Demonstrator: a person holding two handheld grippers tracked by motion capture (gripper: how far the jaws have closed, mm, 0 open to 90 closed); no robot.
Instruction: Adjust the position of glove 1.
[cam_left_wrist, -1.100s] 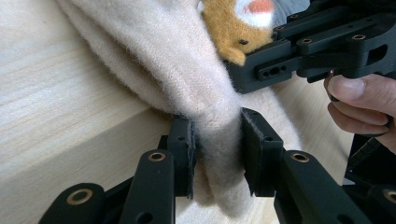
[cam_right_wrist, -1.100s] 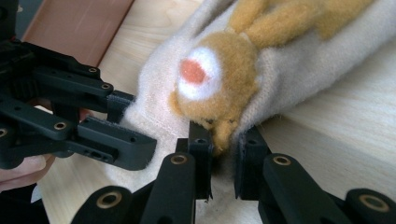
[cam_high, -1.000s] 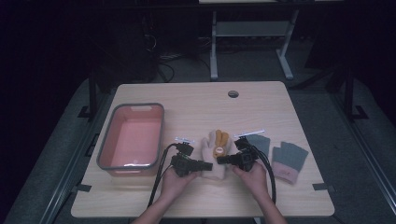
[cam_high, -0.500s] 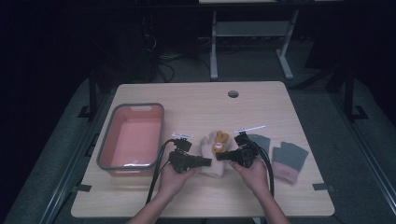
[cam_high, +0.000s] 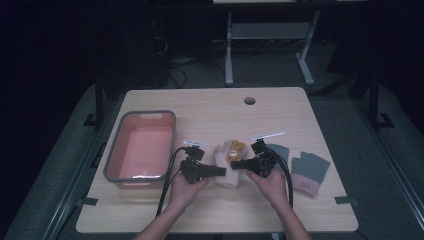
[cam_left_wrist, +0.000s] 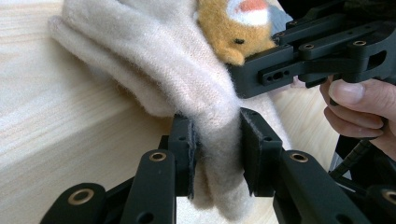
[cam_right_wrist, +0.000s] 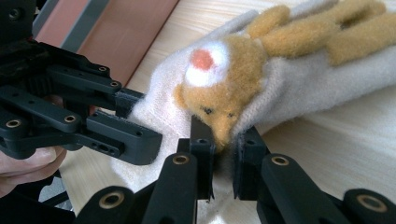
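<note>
**Both grippers clamped on a cream mitten at the table's near middle**

The light wooden table (cam_high: 210, 107) stood in a dim room, its near edge crossed by the person's forearms. At its near middle, the left gripper (cam_high: 218, 171) and the right gripper (cam_high: 237, 164) faced each other, each with its jaws closed on the cream mitten (cam_high: 226, 170) that lay between them on the wood. In the left gripper view the pads pinched a thick fold of the mitten (cam_left_wrist: 187, 88); in the right gripper view they gripped its edge just under the brown plush animal (cam_right_wrist: 224, 93) sewn on it. The mitten was fuzzy and pale, the animal tan with a white and orange patch. Left of it stood a pink tub (cam_high: 114, 162) with a grey rim; to the right lay two grey-green mittens (cam_high: 310, 167) with pink cuffs. Farther off, a round hole (cam_high: 249, 100) pierced the tabletop, and a white desk frame (cam_high: 265, 37) stood on the dark floor beyond.
</note>
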